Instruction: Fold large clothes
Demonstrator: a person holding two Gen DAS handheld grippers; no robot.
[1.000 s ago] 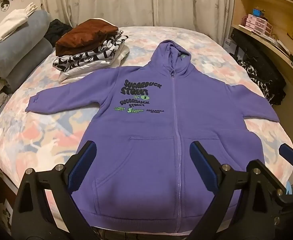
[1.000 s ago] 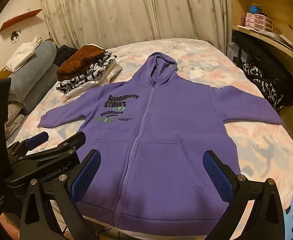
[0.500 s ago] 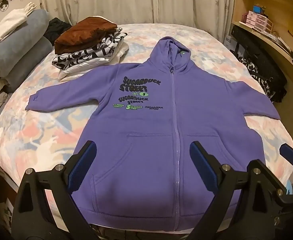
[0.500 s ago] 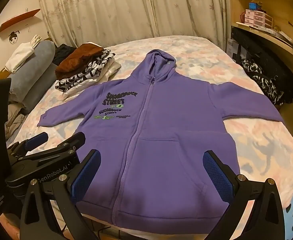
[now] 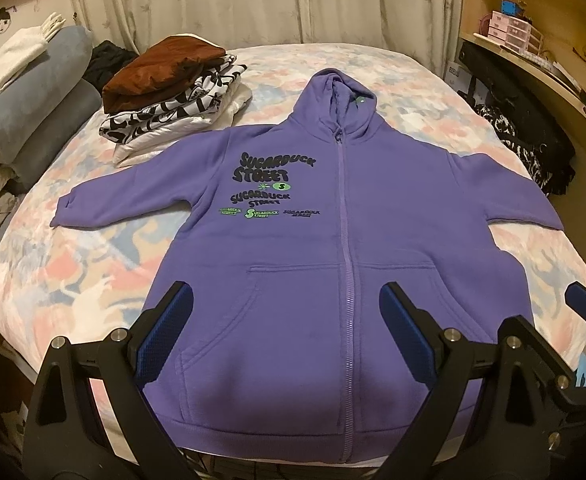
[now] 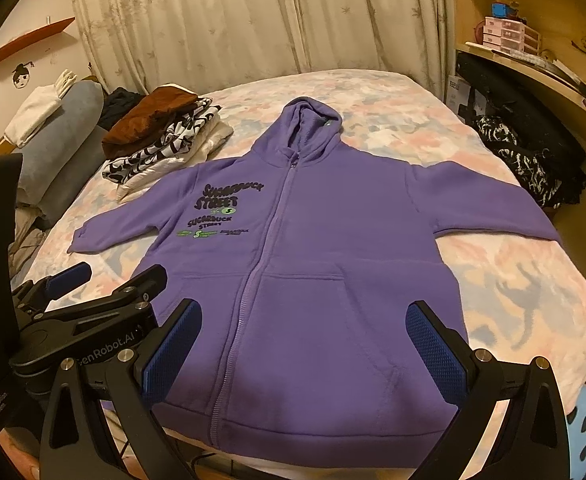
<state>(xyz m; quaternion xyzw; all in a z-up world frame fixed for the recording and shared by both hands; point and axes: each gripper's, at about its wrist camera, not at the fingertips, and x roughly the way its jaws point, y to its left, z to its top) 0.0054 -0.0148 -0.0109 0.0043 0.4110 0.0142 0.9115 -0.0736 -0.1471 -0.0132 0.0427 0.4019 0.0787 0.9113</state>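
Observation:
A purple zip hoodie (image 5: pixel 333 248) (image 6: pixel 313 248) lies flat and face up on the bed, sleeves spread to both sides, hood toward the curtains, hem at the near edge. My left gripper (image 5: pixel 287 332) hangs open above the hem, left of the zipper, holding nothing. My right gripper (image 6: pixel 305 344) is open too, above the hem over the right pocket, with nothing between its blue pads. The left gripper (image 6: pixel 105 280) also shows at the left of the right wrist view.
A stack of folded clothes (image 5: pixel 173 96) (image 6: pixel 165 136) sits at the bed's far left, beside grey pillows (image 5: pixel 37 108). Dark clothing (image 6: pixel 533 160) lies by the wooden shelves at right. The floral bedcover (image 6: pixel 513 280) shows around the hoodie.
Both views have shifted a little: the hoodie sits slightly lower and nearer in frame. Both grippers stay open and the hoodie has not moved on the bed.

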